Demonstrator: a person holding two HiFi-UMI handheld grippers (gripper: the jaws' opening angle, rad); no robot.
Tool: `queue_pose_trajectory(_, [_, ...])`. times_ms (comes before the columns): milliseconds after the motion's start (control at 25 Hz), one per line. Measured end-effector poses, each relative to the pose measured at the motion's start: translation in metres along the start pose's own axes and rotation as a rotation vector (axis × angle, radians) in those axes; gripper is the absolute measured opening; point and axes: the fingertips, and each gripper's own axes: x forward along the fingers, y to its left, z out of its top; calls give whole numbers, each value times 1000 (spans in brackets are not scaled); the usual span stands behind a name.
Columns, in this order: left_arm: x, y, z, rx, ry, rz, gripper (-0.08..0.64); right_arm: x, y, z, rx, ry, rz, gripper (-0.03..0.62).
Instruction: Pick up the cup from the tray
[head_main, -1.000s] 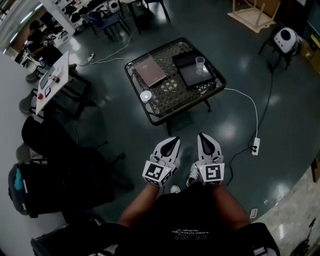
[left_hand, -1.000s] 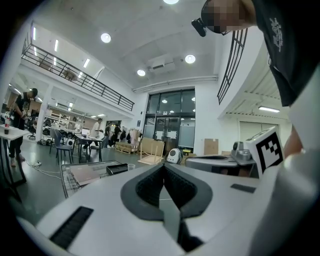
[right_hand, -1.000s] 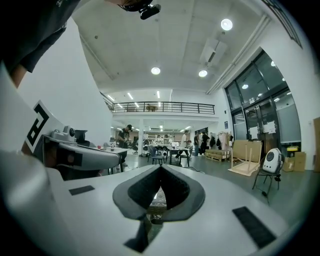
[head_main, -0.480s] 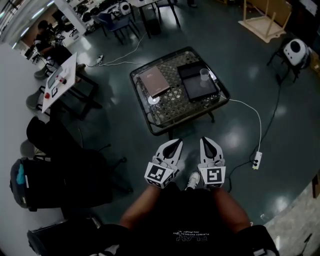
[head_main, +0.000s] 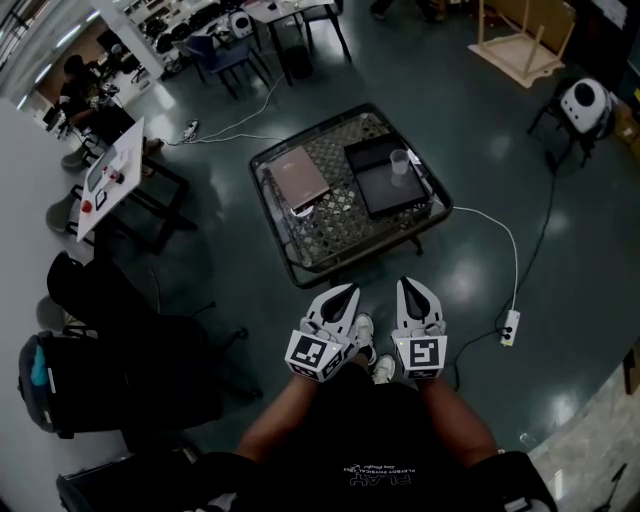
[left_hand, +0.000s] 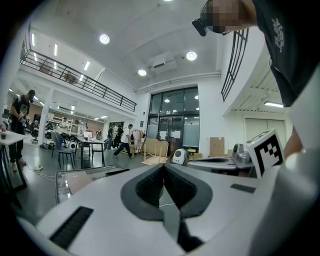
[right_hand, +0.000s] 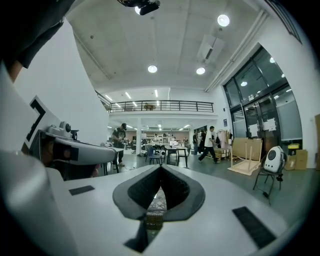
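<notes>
A low table (head_main: 335, 218) with a metal mesh top stands on the dark floor in front of the person. On its right half lies a black tray (head_main: 383, 197). The cup (head_main: 399, 166) stands upright inside this tray, near the far right corner. It looks clear or pale, and from the head view I cannot tell if anything is in it. The other part of the tray is bare. On the left half of the table, beside the tray but apart from it, lies a flat brown thing (head_main: 300, 177) that looks like a closed book or a box.

Both tongs are low, near the person's body and just on the near side of the table, well apart from the tray and the cup. The left gripper (head_main: 345, 291) has its two jaws together, tip to tip, with nothing between them. The right gripper (head_main: 408, 284) also has its jaws closed together and it holds nothing. They are side by side and both point toward the table.

To the right of the table a white cable runs over the floor to a power strip (head_main: 510, 327). On the far left a black bag (head_main: 95, 385) lies on the floor, and a turquoise thing (head_main: 38, 366) shows at its side.
</notes>
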Motion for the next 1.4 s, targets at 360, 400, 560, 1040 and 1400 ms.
queue_pose_trajectory(360, [53, 33, 8, 0, -6, -59, 8, 49, -30, 9, -31, -10, -42, 8])
queue_pose_trajectory(400, [60, 38, 8, -1, -8, -66, 8, 56, -33, 10, -33, -16, -45, 8])
queue_pose_trajectory(560, [87, 57, 15, -3, -17, -95, 8, 83, -46, 20, -56, -7, -70, 8])
queue_pose_trajectory(1040, [135, 110, 28, -9, -43, -149, 9, 147, -57, 21, -109, 23, -104, 8])
queue_pose_trajectory(1400, [153, 128, 27, -28, -34, -141, 9, 169, -67, 2, -70, 77, -104, 8])
